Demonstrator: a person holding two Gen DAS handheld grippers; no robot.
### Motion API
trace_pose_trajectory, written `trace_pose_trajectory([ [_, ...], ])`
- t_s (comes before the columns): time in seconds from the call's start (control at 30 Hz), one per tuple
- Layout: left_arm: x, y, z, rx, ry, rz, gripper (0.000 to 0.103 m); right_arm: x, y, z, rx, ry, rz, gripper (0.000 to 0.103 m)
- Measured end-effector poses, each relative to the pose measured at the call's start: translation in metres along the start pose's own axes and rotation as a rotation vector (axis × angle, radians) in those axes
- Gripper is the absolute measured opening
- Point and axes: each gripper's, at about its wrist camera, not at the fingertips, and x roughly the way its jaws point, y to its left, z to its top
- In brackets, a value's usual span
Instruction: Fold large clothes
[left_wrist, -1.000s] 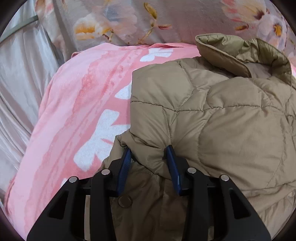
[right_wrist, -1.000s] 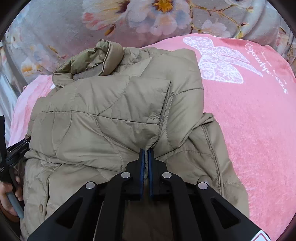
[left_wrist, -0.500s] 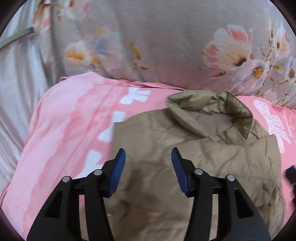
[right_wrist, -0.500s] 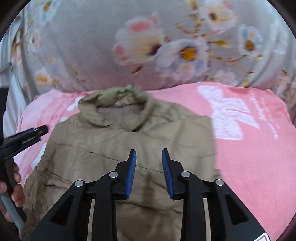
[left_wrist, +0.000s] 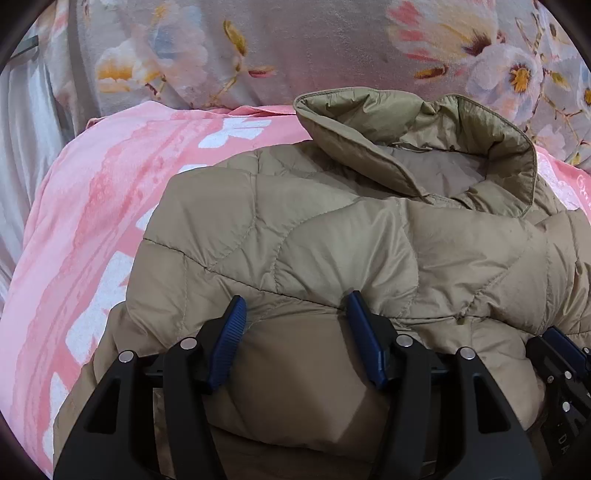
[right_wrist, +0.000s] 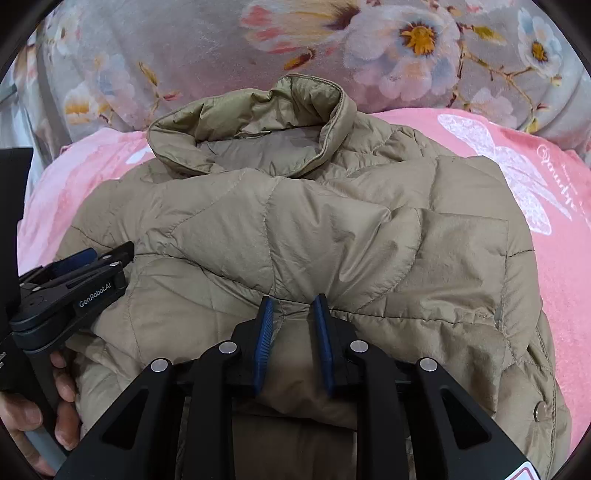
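A khaki quilted jacket (left_wrist: 332, 236) lies folded on a pink blanket, collar (left_wrist: 417, 147) at the far end; it also shows in the right wrist view (right_wrist: 295, 229). My left gripper (left_wrist: 295, 317) is open, its blue pads straddling the near folded edge of the jacket, touching the fabric. My right gripper (right_wrist: 293, 314) is open with a narrower gap, its pads at the near fold too. The left gripper also shows at the left of the right wrist view (right_wrist: 74, 273), held by a hand.
The pink blanket (left_wrist: 92, 229) with white patterns covers the surface; a white butterfly print (right_wrist: 509, 166) lies right of the jacket. A grey floral cloth (right_wrist: 369, 55) rises behind. Silvery fabric (left_wrist: 22, 147) hangs at the far left.
Both grippers let go of the jacket's folded edge, lifted back, and have now come down again, open, against the near fold. The jacket lies more compactly folded.
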Motion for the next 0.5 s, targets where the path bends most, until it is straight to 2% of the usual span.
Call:
trace_pose_trajectory([
  [0.5,-0.0004,-0.0059,-0.0025,0.032,-0.01,0.045,0.055,0.0036,-0.0033,0.0001,0.008,0.003,0.006,0.02],
])
